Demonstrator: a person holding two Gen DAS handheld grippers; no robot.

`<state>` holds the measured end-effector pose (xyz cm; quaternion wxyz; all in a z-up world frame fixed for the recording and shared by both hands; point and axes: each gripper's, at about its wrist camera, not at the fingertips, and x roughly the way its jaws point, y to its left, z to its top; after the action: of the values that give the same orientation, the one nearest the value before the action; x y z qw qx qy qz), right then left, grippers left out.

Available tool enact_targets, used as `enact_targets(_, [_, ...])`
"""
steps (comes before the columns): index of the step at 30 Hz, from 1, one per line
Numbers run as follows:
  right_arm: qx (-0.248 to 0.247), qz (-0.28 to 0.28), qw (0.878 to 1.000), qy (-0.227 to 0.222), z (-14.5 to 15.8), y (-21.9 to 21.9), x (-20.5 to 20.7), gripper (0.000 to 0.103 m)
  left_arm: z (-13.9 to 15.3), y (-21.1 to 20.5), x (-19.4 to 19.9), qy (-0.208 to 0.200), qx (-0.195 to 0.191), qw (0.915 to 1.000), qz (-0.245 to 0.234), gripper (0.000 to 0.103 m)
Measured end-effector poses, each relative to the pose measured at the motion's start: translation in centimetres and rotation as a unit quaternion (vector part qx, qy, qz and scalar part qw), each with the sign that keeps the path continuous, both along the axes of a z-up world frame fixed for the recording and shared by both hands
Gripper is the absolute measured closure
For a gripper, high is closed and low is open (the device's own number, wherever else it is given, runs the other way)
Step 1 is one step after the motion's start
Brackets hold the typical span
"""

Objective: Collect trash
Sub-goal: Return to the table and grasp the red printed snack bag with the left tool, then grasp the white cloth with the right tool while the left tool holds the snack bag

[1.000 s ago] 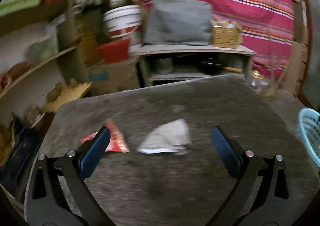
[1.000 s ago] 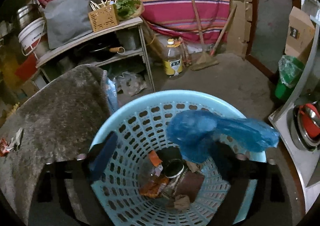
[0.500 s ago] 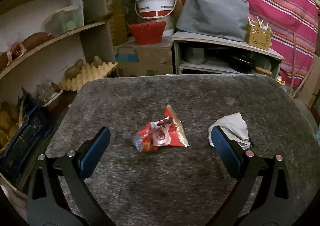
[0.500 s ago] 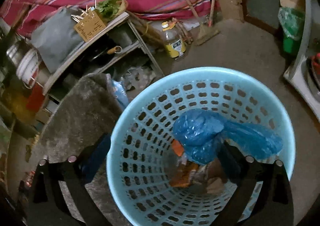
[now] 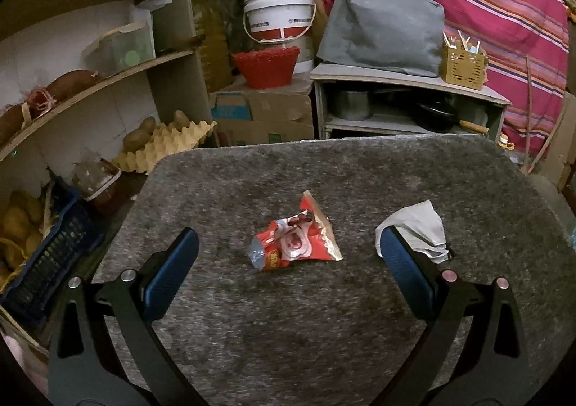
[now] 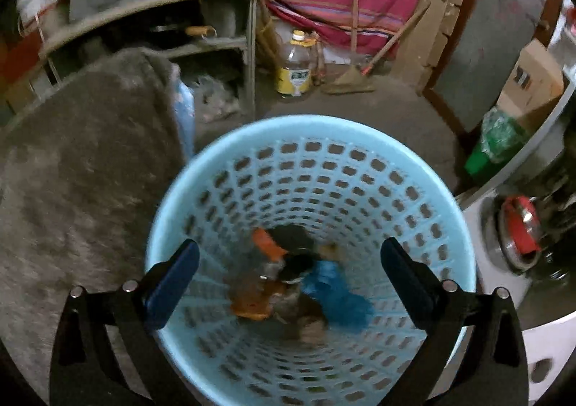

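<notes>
A crumpled red snack wrapper [image 5: 293, 244] lies on the grey felt table [image 5: 324, 316], centred ahead of my open left gripper [image 5: 288, 262]. A white crumpled tissue [image 5: 417, 229] lies just beyond its right finger [image 5: 406, 273]. In the right wrist view, my right gripper [image 6: 288, 269] hangs open and empty over the light-blue perforated basket [image 6: 360, 168]. At the basket's bottom lies a blue plastic bag [image 6: 334, 287] among orange wrappers and other trash.
Shelves with yams, an egg tray [image 5: 169, 143] and a blue crate [image 5: 46, 255] stand left of the table. Behind it are a cardboard box, a red basket [image 5: 266, 64], a white bucket and a low grey stand [image 5: 406, 96]. An oil bottle [image 6: 293, 64], a broom and a green bin [image 6: 493, 143] sit on the floor.
The blue bag has left the right gripper and dropped to the basket's bottom. The left gripper swung left, bringing the red wrapper between its fingers instead of the tissue.
</notes>
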<state>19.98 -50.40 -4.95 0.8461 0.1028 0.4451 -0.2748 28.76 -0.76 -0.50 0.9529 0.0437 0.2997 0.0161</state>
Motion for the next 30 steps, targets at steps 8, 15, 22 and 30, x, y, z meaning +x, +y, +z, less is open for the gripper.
enact_targets(8, [0.050,0.015,0.994,-0.100,1.2,2.4,1.3,0.004,-1.5,1.9,2.2,0.018,-0.010,0.9995,0.025,0.006])
enact_targets(15, [0.037,0.092,0.988,-0.121,1.7,9.5,6.0,0.004,-3.9,2.7,6.3,0.052,-0.027,0.9982,0.013,0.016])
enact_targets(22, [-0.009,0.186,0.975,-0.119,2.3,18.1,9.7,0.004,-6.8,3.0,8.2,0.103,-0.056,0.9926,-0.031,0.071])
enact_targets(30, [0.026,0.237,0.965,-0.109,1.3,25.5,12.5,0.004,-5.1,5.0,5.7,0.072,-0.061,0.9950,-0.033,0.088])
